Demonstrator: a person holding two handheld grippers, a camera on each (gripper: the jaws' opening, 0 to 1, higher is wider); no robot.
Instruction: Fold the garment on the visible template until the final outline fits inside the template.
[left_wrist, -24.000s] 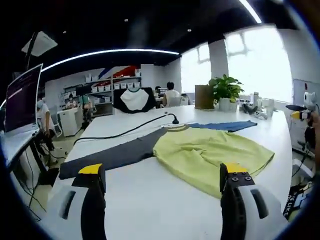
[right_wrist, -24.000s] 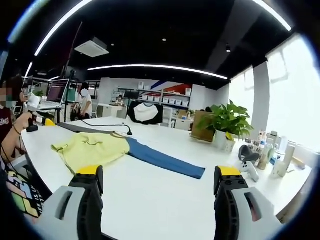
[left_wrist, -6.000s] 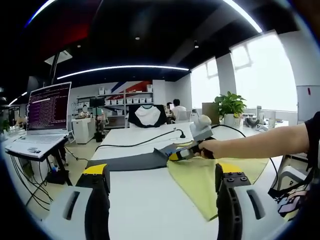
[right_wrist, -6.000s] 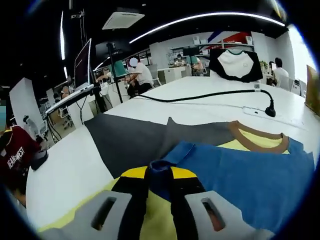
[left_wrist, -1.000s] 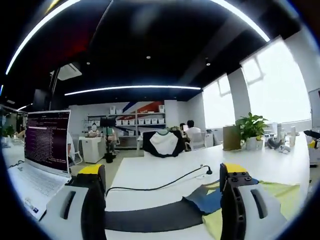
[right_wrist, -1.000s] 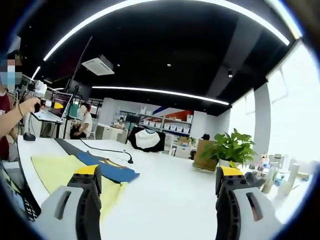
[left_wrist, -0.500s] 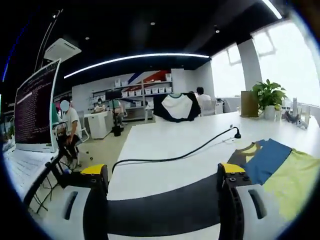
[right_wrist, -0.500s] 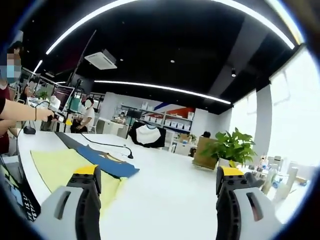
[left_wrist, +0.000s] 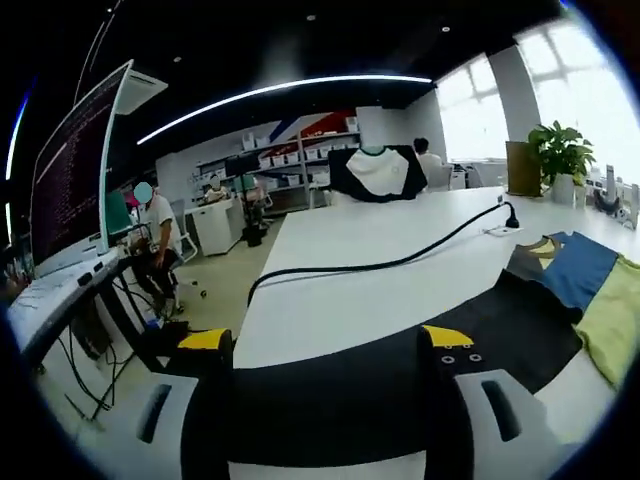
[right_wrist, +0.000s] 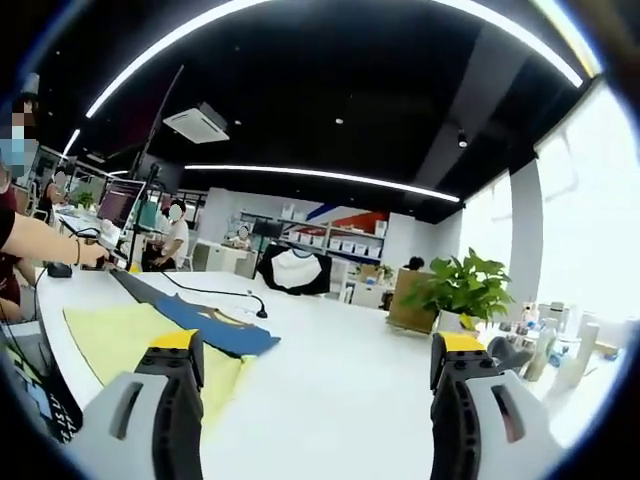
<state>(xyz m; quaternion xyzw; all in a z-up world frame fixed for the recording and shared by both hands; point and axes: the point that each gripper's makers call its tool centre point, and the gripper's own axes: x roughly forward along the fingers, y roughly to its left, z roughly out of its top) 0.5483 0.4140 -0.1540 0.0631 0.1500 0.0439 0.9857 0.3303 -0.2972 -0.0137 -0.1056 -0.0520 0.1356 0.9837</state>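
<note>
The garment has a yellow body (left_wrist: 614, 322), a blue sleeve (left_wrist: 578, 270) folded over it, and a dark grey sleeve (left_wrist: 340, 395) stretched out flat on the white table (left_wrist: 350, 290). My left gripper (left_wrist: 325, 345) is open and low over the dark sleeve, whose cloth shows between the two jaws. In the right gripper view the yellow body (right_wrist: 115, 340), blue sleeve (right_wrist: 215, 335) and dark sleeve (right_wrist: 130, 283) lie far to the left. My right gripper (right_wrist: 315, 345) is open above bare table (right_wrist: 330, 395) with nothing between its fingers.
A black cable (left_wrist: 380, 265) runs across the table behind the sleeve. A laptop (left_wrist: 70, 180) stands on a desk at left, near a seated person (left_wrist: 150, 230). A potted plant (right_wrist: 455, 290) and small items stand at the far right. A person's arm (right_wrist: 45, 240) reaches toward the dark sleeve's end.
The left gripper has dropped lower and closer to the dark sleeve, which now lies between its jaws. The right gripper view is almost unchanged.
</note>
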